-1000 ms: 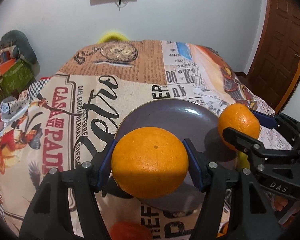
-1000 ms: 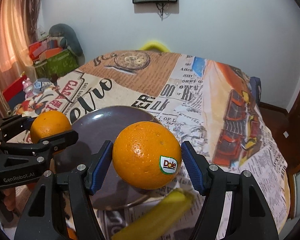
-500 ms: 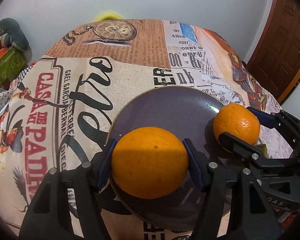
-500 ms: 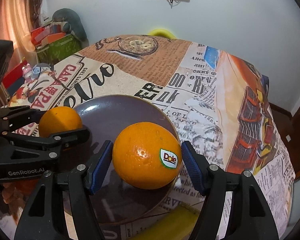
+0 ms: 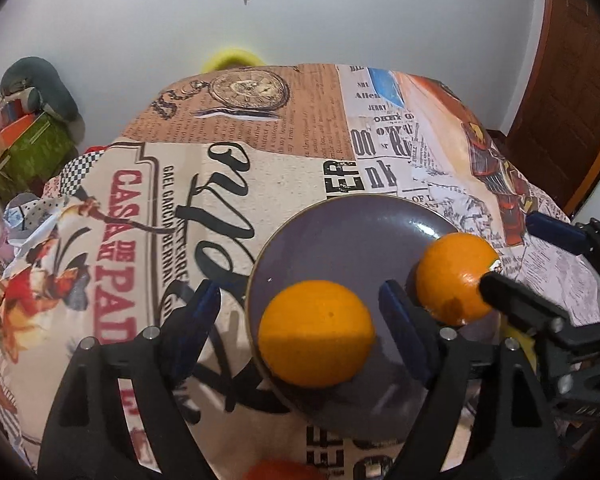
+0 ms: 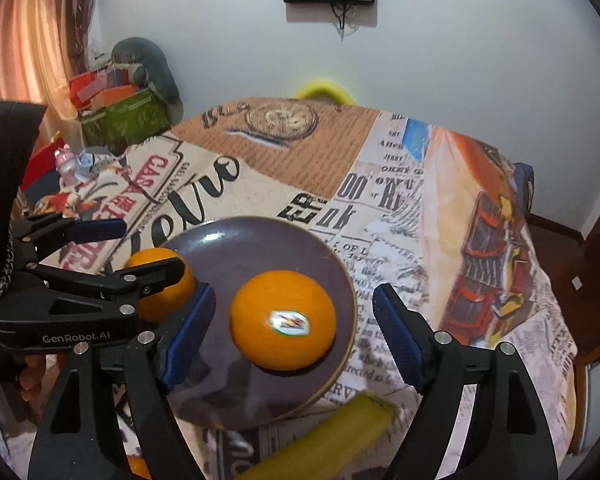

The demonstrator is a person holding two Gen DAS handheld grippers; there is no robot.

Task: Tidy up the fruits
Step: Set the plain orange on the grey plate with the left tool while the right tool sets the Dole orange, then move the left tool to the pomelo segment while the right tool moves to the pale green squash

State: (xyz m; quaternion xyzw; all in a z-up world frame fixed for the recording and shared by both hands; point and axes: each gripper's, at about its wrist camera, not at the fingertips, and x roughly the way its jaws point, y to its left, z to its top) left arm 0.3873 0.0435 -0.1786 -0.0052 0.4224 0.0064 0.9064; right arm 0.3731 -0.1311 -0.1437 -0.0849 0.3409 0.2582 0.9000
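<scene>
**Q:** Since the earlier frames, what has been changed?

**A:** Both sets of tongs have been opened. Half a second ago each orange was clamped between blue pads; now the left tongs (image 5: 296, 320) are seen spread wide, with clear gaps on either side of the plain orange (image 5: 317, 333). The right tongs (image 6: 294, 330) are likewise parted, and the stickered orange (image 6: 283, 321) is touched by neither pad.

**Q:** Where are the fruits found now?

**A:** Both oranges are seen resting on the dark plate (image 5: 340, 236), which is carried by the printed tabletop (image 5: 204, 200). The plain orange is placed near the plate's near-left rim; the stickered orange (image 5: 456, 279) is placed toward its right side. They are set apart, not touching. The sticker appears blurred, so some residual rolling may be inferred.

**Q:** What is implied for the task?

**A:** The placing of these two oranges is judged complete. A yellow banana (image 6: 324, 440) is seen lying on the tabletop just beside the plate's near edge, and part of another orange-red fruit (image 5: 278, 470) is glimpsed at the lower border of the left view; these are presumably still to be gathered. Withdrawal of the tongs without nudging the oranges is called for next.
</scene>
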